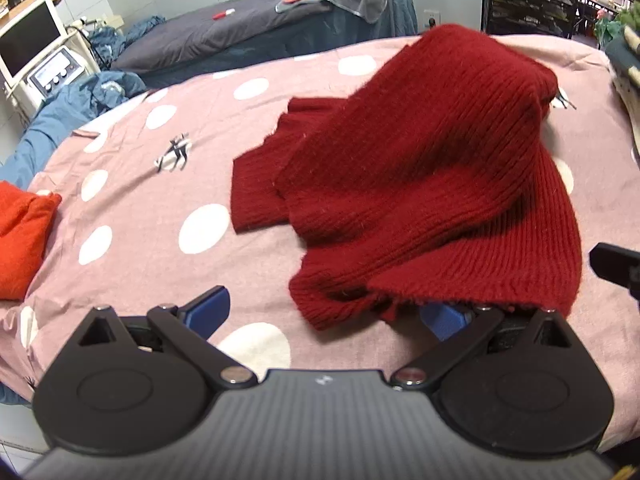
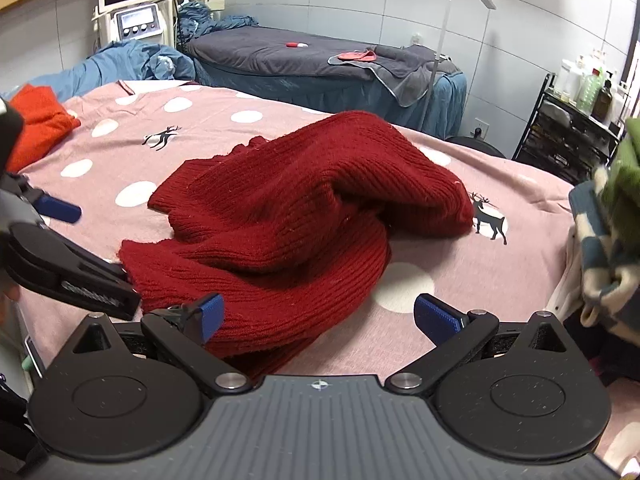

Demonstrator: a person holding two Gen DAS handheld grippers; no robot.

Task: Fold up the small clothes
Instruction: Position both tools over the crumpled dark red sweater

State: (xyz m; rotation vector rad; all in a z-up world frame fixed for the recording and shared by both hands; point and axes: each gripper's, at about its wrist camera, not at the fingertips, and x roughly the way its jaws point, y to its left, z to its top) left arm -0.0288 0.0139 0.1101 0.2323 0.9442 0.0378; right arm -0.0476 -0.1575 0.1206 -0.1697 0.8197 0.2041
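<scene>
A dark red ribbed knit sweater (image 1: 432, 168) lies bunched on the pink polka-dot bed cover (image 1: 168, 208); it also shows in the right wrist view (image 2: 288, 216). My left gripper (image 1: 326, 312) is open, and the sweater's near hem drapes over its right finger (image 1: 444, 316). My right gripper (image 2: 320, 316) is open, with the sweater's near edge lying between its blue pads and touching the left pad (image 2: 210, 316). The left gripper also shows at the left edge of the right wrist view (image 2: 72, 272).
A folded orange garment (image 1: 20, 236) lies at the bed's left edge. A stack of green and checked clothes (image 2: 612, 232) sits at the right. A grey massage bed (image 2: 304, 60), a blue blanket (image 2: 132, 60) and a machine with a screen (image 2: 132, 4) stand behind.
</scene>
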